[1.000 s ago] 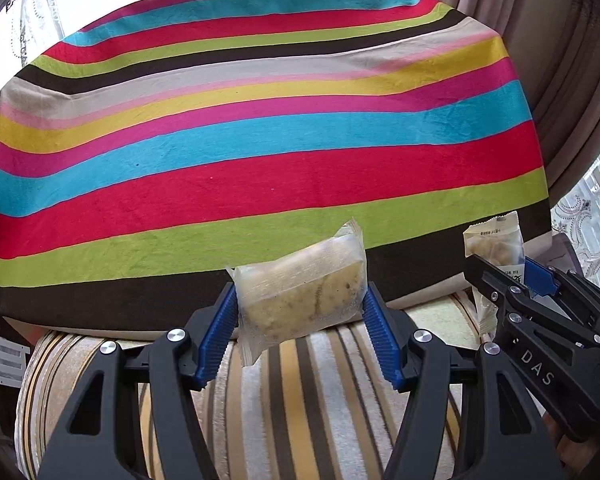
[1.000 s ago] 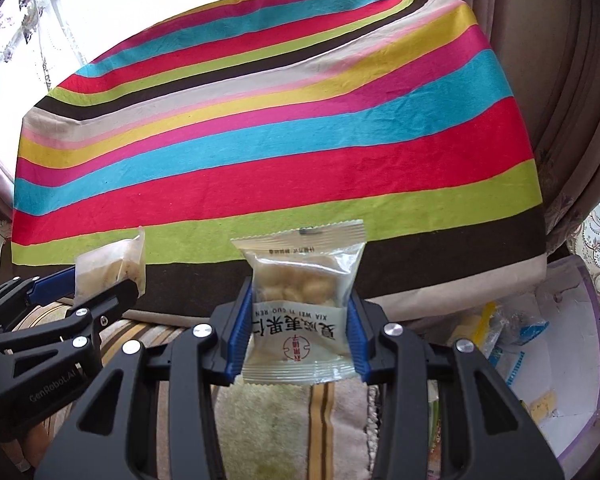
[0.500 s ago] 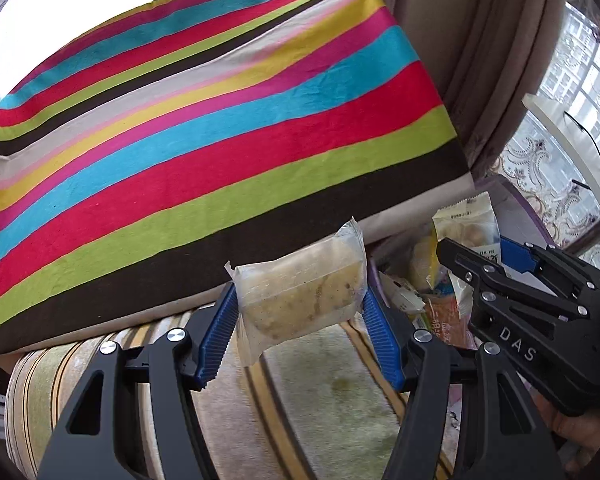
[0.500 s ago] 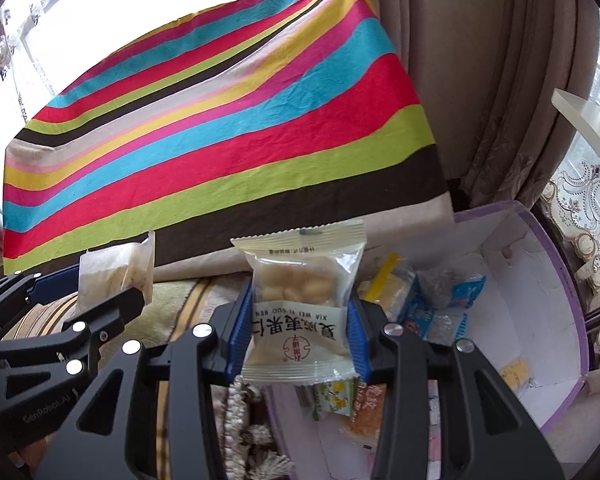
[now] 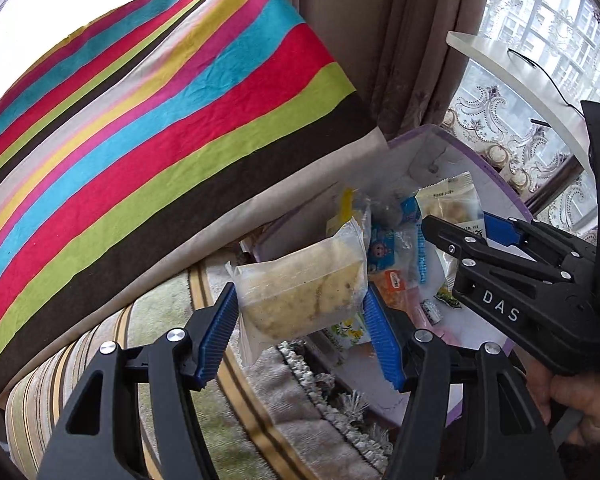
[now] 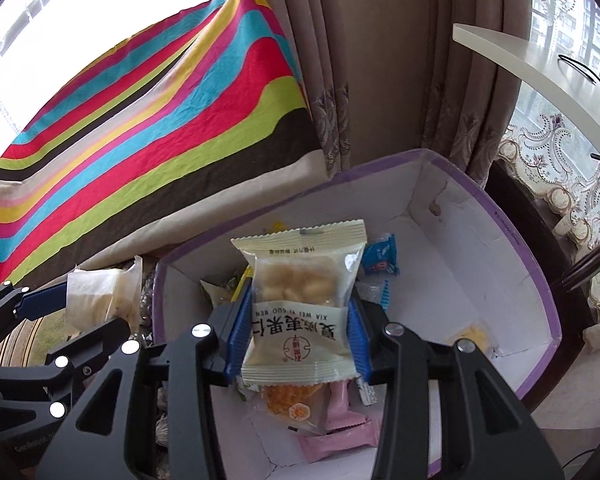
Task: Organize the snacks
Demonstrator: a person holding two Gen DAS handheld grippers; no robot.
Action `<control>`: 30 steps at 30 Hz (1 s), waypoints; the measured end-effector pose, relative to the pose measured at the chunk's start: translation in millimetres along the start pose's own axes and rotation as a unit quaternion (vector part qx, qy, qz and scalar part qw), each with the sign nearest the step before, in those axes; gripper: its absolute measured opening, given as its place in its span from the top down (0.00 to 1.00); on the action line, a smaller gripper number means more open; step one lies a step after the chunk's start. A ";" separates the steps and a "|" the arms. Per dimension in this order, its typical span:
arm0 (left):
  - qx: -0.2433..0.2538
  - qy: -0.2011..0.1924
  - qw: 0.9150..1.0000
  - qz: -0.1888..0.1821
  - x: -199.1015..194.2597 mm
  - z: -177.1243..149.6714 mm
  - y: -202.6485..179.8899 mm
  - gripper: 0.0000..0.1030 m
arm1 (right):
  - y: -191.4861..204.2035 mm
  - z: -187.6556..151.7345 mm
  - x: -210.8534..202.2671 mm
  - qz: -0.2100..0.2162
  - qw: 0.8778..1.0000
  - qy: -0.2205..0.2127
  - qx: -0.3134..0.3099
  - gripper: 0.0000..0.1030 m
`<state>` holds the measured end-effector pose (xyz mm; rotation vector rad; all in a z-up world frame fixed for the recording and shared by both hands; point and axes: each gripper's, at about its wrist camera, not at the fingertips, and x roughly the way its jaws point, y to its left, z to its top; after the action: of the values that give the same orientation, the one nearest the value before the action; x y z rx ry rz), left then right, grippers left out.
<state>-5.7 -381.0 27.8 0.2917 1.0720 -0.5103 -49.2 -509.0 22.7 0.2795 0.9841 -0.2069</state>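
Grip first: my left gripper (image 5: 300,320) has its blue pads pressed on both ends of a clear cake packet (image 5: 300,292), which hangs lengthwise between them over the striped sofa seat (image 5: 172,320). My right gripper (image 6: 296,328) clamps a nut packet (image 6: 300,308) with red printed characters by its sides; its jaws have just been easing a little wider, yet the pads remain against the wrapper. That packet hangs over the purple-rimmed white box (image 6: 452,264), which I see at two o'clock from the left camera. Loose snacks lie on the box floor: an orange sweet (image 6: 292,400) and a pink wrapper (image 6: 340,428) at six o'clock under the nut packet, a blue sachet (image 6: 380,256) at one o'clock. Farther off, a striped cloth (image 6: 140,136) fills ten o'clock, with brown curtains (image 6: 380,80) at twelve.
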 end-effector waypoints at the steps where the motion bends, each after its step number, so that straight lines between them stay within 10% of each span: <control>1: 0.003 0.001 1.000 -0.005 0.4 0.5 -3.0 0.41 | -3.5 -0.4 -0.7 -0.004 1.000 -0.001 0.003 0.57; 17: -0.047 -0.001 0.997 -0.053 -7.6 -4.9 10.4 0.15 | -7.4 -6.3 -20.4 -0.021 1.000 -0.018 0.006 0.26; 30: -0.083 0.006 0.995 -0.062 -16.8 -35.0 36.5 0.11 | 15.8 -31.8 -53.7 -0.037 0.999 -0.025 -0.005 0.25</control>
<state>-19.2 -329.4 26.1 0.0825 1.1421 -0.5261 -98.6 -481.3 53.5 0.2285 0.9462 -0.2761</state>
